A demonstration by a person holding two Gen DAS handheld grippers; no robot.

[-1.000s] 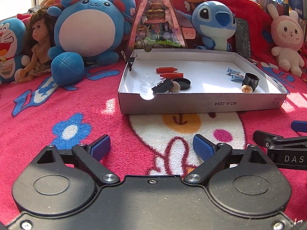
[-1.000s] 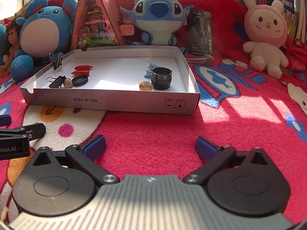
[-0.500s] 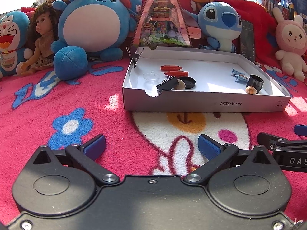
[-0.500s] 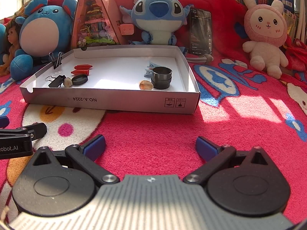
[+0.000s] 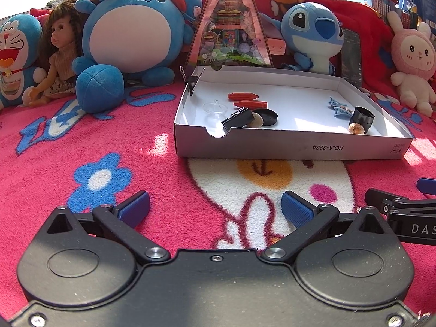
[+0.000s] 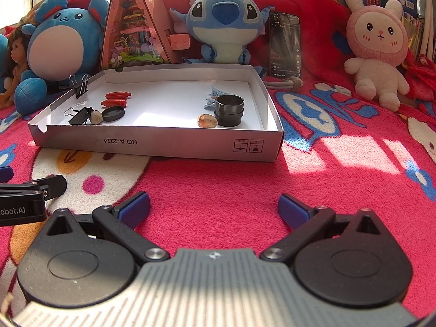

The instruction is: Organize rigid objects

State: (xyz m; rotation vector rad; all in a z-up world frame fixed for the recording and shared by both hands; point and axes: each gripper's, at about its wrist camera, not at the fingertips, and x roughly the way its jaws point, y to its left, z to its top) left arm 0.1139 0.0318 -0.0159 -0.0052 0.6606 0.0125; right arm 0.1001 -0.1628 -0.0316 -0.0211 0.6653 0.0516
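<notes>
A shallow white cardboard box [image 5: 288, 147] [image 6: 163, 143] sits on the red blanket ahead of both grippers. Inside lie two red pointed caps [image 5: 245, 100] [image 6: 115, 98], a black binder clip [image 5: 237, 118] [image 6: 80, 115], a black round lid [image 5: 265, 117] [image 6: 113, 114], a small nut-like ball [image 5: 256, 121] [image 6: 96, 116], blue hair clips [image 5: 339, 107] [image 6: 214, 98], a black ring stack [image 5: 362, 115] [image 6: 229, 110] and a brown shell [image 5: 356, 128] [image 6: 207, 121]. My left gripper [image 5: 215, 208] and right gripper [image 6: 215, 208] are open and empty, low over the blanket, short of the box.
Plush toys stand behind the box: a blue round one [image 5: 136, 32], Stitch [image 6: 223, 24], a pink bunny [image 6: 378, 46], plus a doll [image 5: 58, 51] and a triangular display case [image 5: 231, 27]. A phone [image 6: 284, 45] leans at the back. A binder clip [image 6: 80, 84] grips the box's far-left wall.
My left gripper has shifted left and slightly upward, so the box sits further right in its view. The right gripper has barely moved. Both stay open.
</notes>
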